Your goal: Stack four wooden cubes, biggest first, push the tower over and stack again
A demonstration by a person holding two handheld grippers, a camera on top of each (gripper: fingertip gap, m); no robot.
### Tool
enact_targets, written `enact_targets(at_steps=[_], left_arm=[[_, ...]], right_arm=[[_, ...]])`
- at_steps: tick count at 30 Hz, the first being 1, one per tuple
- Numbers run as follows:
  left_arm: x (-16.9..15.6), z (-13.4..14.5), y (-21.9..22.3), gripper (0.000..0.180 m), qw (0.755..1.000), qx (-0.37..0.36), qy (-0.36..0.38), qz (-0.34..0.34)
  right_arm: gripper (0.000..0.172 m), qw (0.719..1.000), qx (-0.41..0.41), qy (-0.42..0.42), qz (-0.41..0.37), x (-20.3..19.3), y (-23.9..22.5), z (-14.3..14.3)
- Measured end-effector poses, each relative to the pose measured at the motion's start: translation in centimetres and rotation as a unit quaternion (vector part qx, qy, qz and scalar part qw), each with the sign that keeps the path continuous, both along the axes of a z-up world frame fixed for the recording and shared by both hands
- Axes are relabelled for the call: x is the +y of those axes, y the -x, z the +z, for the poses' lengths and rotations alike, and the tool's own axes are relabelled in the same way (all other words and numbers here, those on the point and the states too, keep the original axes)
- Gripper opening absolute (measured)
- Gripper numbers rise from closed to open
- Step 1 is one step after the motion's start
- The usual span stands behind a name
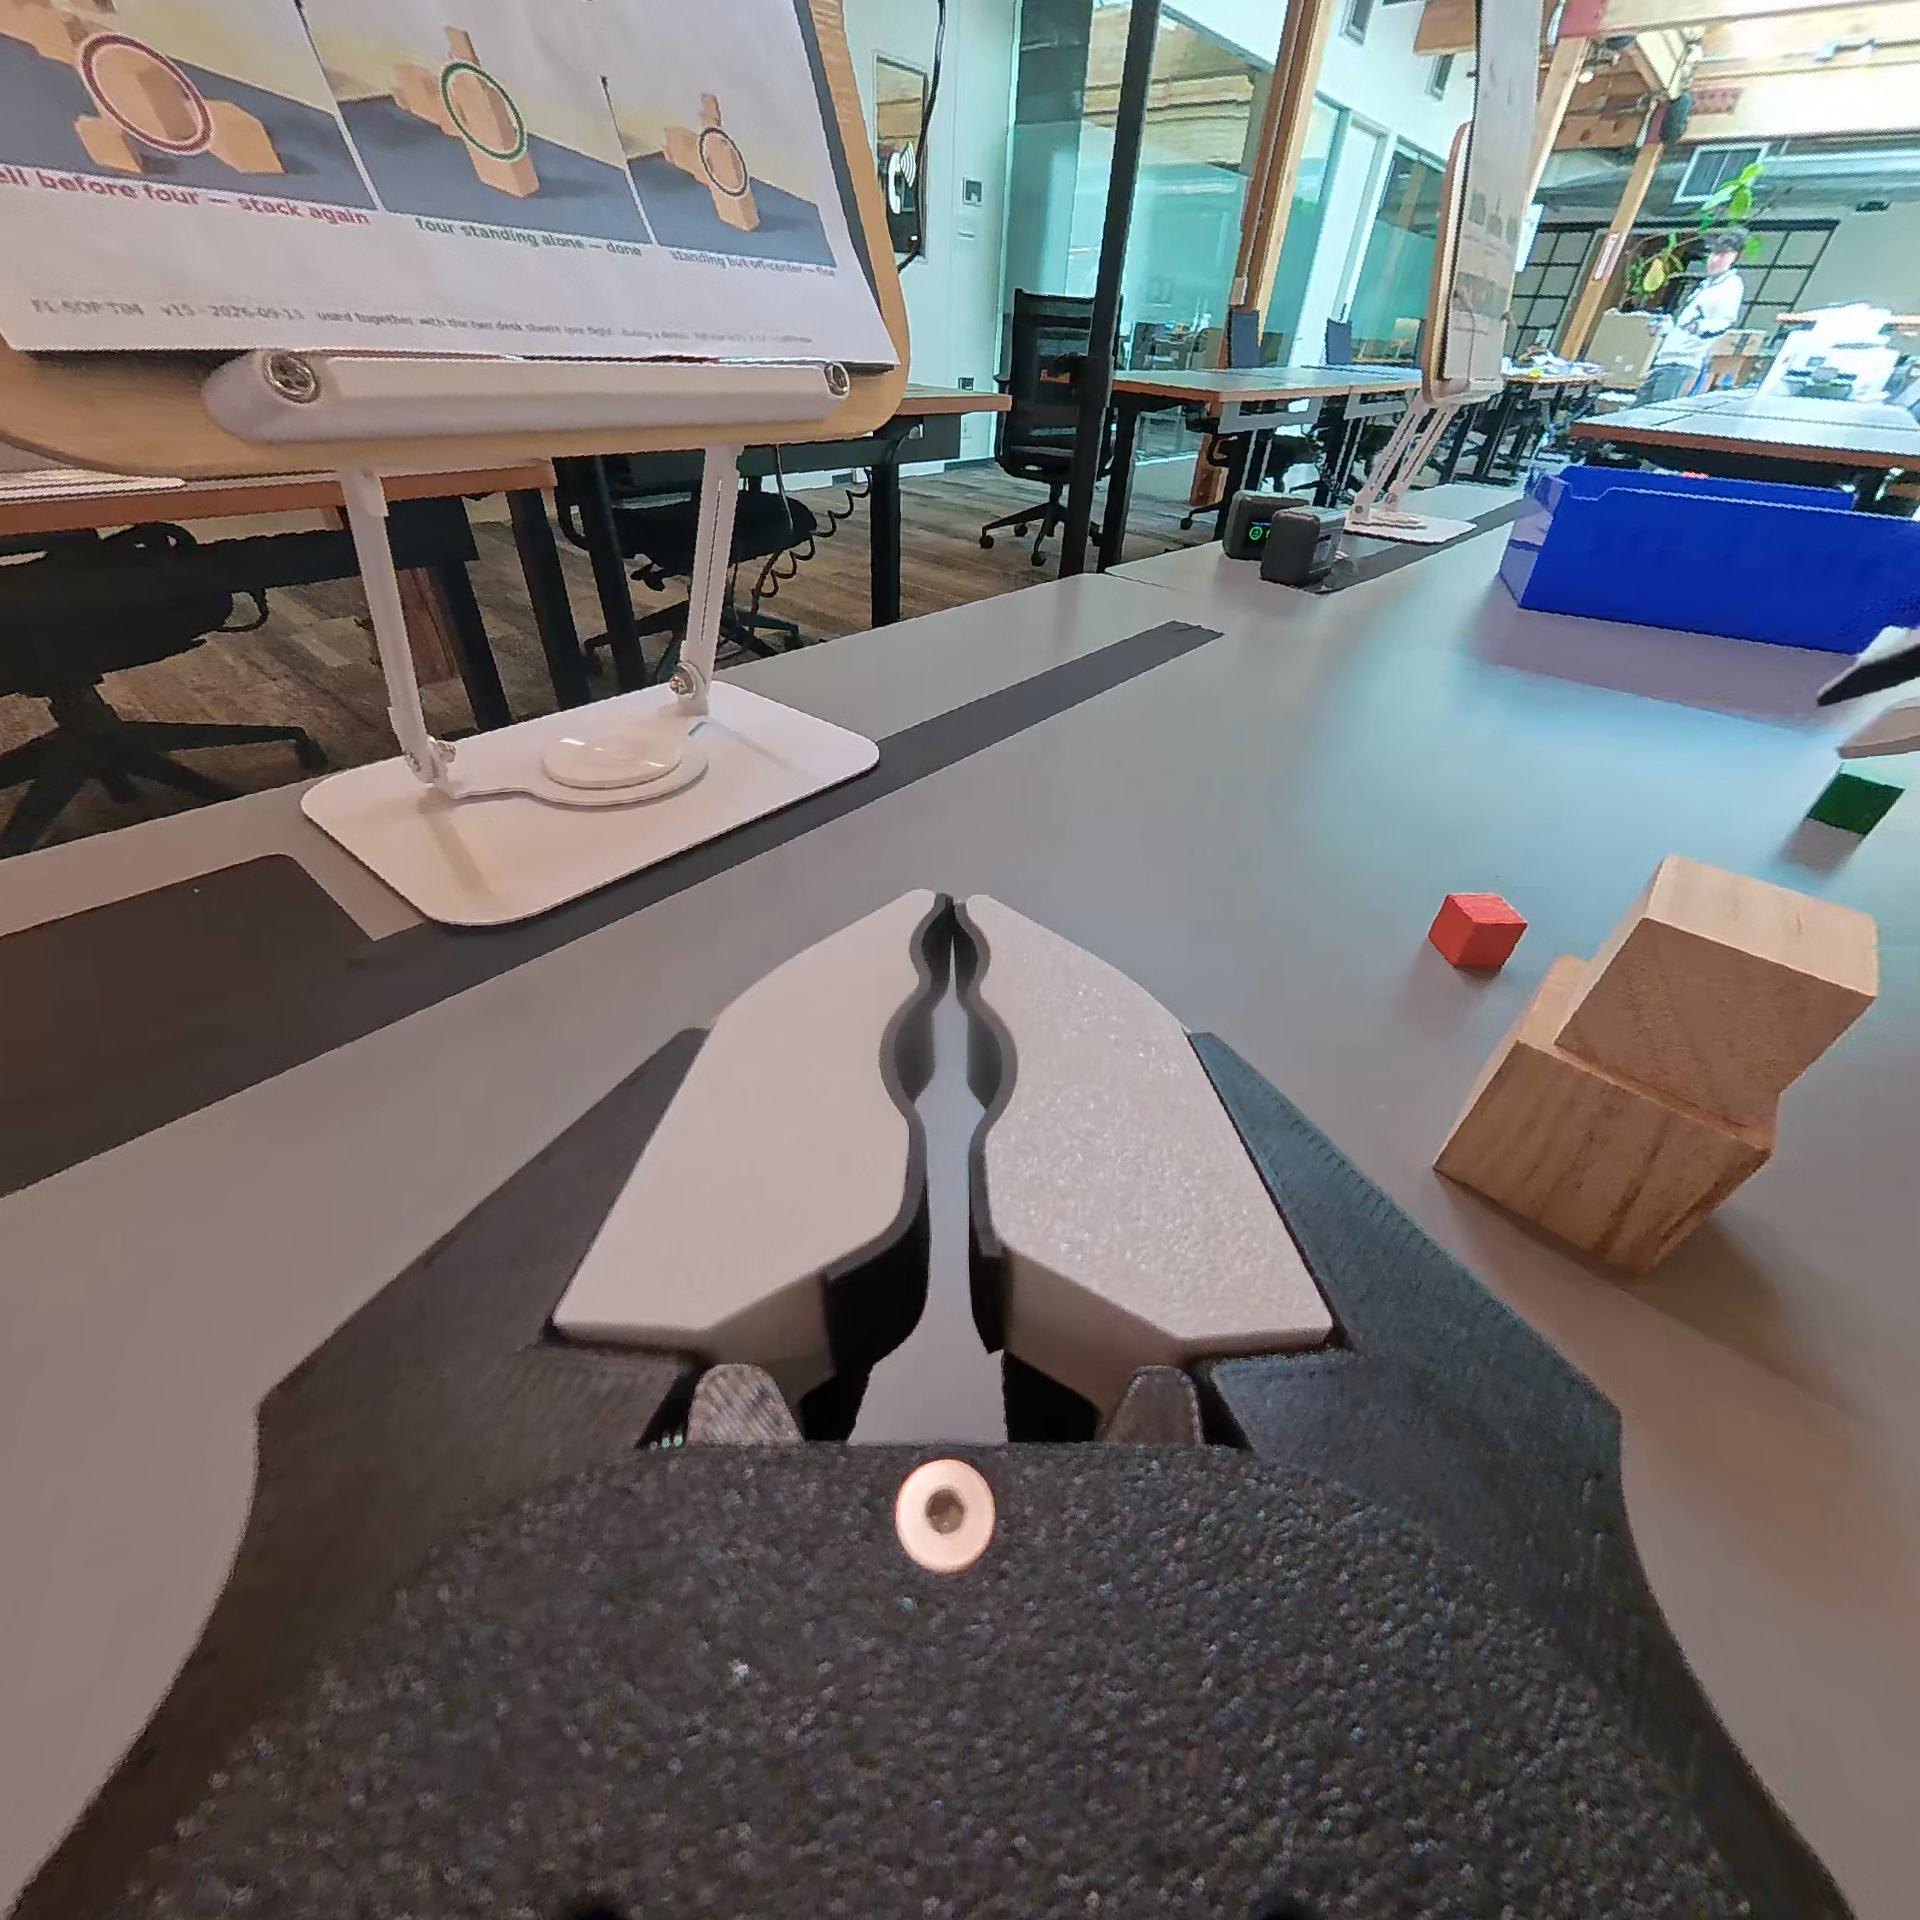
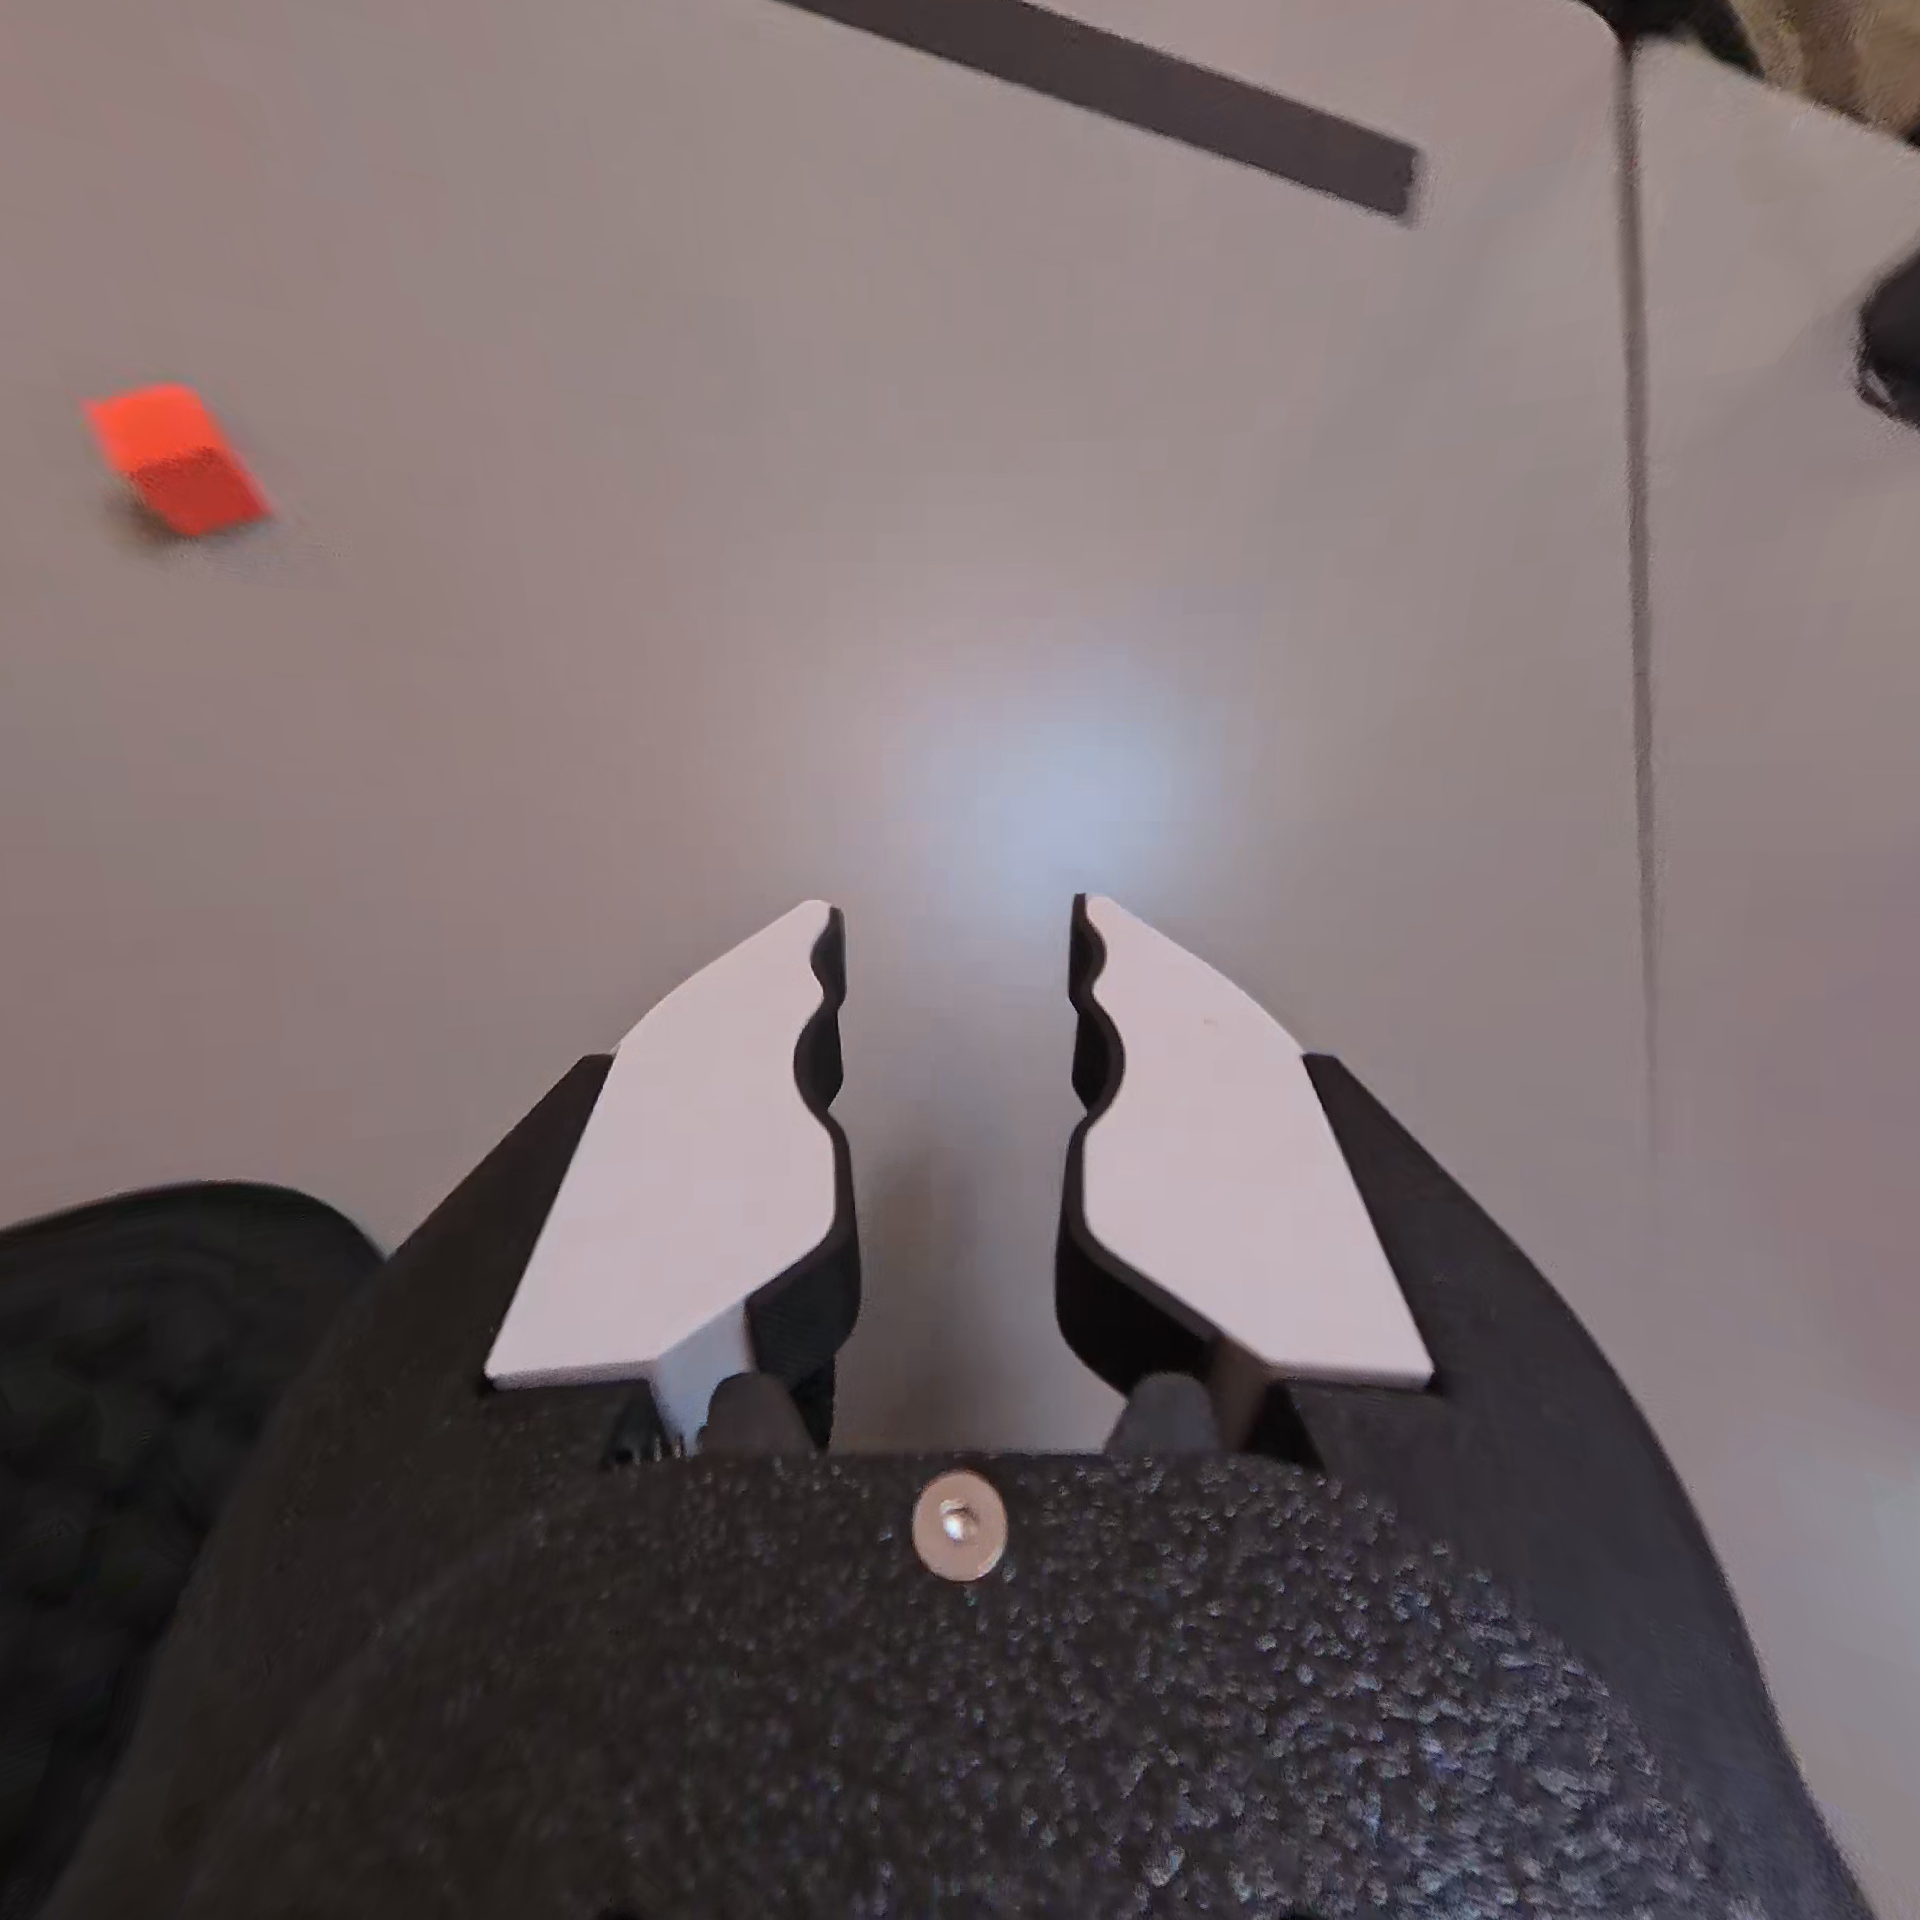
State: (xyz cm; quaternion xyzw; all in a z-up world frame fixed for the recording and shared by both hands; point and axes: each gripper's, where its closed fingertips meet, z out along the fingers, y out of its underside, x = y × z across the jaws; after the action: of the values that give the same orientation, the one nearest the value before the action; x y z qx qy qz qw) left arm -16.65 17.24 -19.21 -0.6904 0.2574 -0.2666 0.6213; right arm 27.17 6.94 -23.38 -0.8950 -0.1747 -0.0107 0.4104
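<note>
My left gripper (image 1: 951, 909) is shut with nothing between its fingertips, low over the grey table (image 1: 1195, 831). To its right, two pale wooden blocks (image 1: 1662, 1060) lie together, the upper one tilted on the lower. A small red cube (image 1: 1475, 930) sits just beyond them, and a small green block (image 1: 1855, 805) lies at the right edge. My right gripper (image 2: 956, 914) is open and empty above bare table (image 2: 727, 520). The red cube (image 2: 177, 462) lies far to its left. The right gripper's finger ends show at the right edge of the left wrist view (image 1: 1875, 675), above the green block.
A white document stand (image 1: 592, 790) holding a printed sheet (image 1: 436, 177) stands at the far left on a black tape strip (image 1: 935, 727). A blue bin (image 1: 1704, 561) sits at the far right. A black textured object (image 2: 156, 1403) lies by the right gripper's left side. A table seam (image 2: 1636, 520) runs on the right. The grippers' ends are close to 45 cm from one another.
</note>
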Motion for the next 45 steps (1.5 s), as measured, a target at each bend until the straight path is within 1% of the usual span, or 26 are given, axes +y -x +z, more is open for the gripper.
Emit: enact_targets(at_steps=[2,4,7,11,13,14,15,18,21,24,28,32,36,40,42,45], left_arm=[[0.0,0.1,0.1,0.0,1.0,-0.008,-0.001,0.0],[0.0,0.3,0.2,0.0,1.0,-0.013,-0.002,0.001],[0.0,0.5,0.3,0.0,1.0,-0.021,-0.007,0.001],[-0.1,0.3,0.3,0.0,1.0,-0.02,-0.005,0.0],[-0.2,0.3,0.2,0.0,1.0,-0.017,-0.005,0.001],[-0.2,0.3,0.2,0.0,1.0,-0.016,-0.006,0.001],[-0.2,0.3,0.3,0.0,1.0,-0.016,-0.006,0.002],[-0.1,0.3,0.4,0.0,1.0,-0.017,-0.006,0.003],[-0.1,0.2,0.3,0.0,1.0,-0.014,-0.004,0.001],[-0.1,0.0,0.1,0.0,1.0,-0.009,-0.002,-0.001],[-0.1,0.1,0.3,0.0,1.0,-0.01,-0.005,0.0],[0.0,0.5,0.5,0.0,1.0,-0.016,-0.01,0.001],[0.0,0.7,0.7,0.0,1.0,-0.018,-0.012,0.003],[-0.1,0.8,0.8,0.0,1.0,-0.015,-0.016,0.005],[0.0,0.9,0.9,0.0,1.0,-0.017,-0.017,0.005],[0.0,1.0,0.9,0.0,1.0,-0.017,-0.018,0.005]], right_arm=[[0.044,0.999,0.012,0.01,-0.041,-1.2,-3.1,-0.5],[0.048,0.997,0.029,0.02,-0.068,-2.4,-5.0,-1.3],[0.053,0.995,0.059,0.029,-0.081,-3.4,-5.5,-2.5],[0.056,0.994,0.058,0.04,-0.088,-3.1,-5.4,-4.1],[0.051,0.993,0.059,0.044,-0.091,-2.6,-5.3,-4.6],[0.043,0.993,0.054,0.042,-0.095,-2.4,-5.4,-4.7],[0.029,0.993,0.047,0.041,-0.099,-2.3,-5.6,-4.8],[0.028,0.994,0.045,0.04,-0.094,-1.9,-5.5,-4.8],[0.028,0.996,0.044,0.022,-0.07,-1.6,-4.6,-4.0],[0.028,0.998,0.063,-0.013,0.001,-0.8,-1.8,-1.8],[0.028,0.989,0.045,-0.056,0.125,0.4,3.6,2.0],[0.028,0.962,0.035,-0.09,0.257,1.2,10.7,6.1],[0.028,0.919,0.051,-0.099,0.377,1.1,17.7,9.1],[0.028,0.873,0.053,-0.077,0.478,0.3,23.2,10.2],[0.028,0.855,0.05,-0.057,0.513,0.1,25.1,10.0],[0.028,0.833,0.045,-0.024,0.551,-0.2,26.9,8.9]])
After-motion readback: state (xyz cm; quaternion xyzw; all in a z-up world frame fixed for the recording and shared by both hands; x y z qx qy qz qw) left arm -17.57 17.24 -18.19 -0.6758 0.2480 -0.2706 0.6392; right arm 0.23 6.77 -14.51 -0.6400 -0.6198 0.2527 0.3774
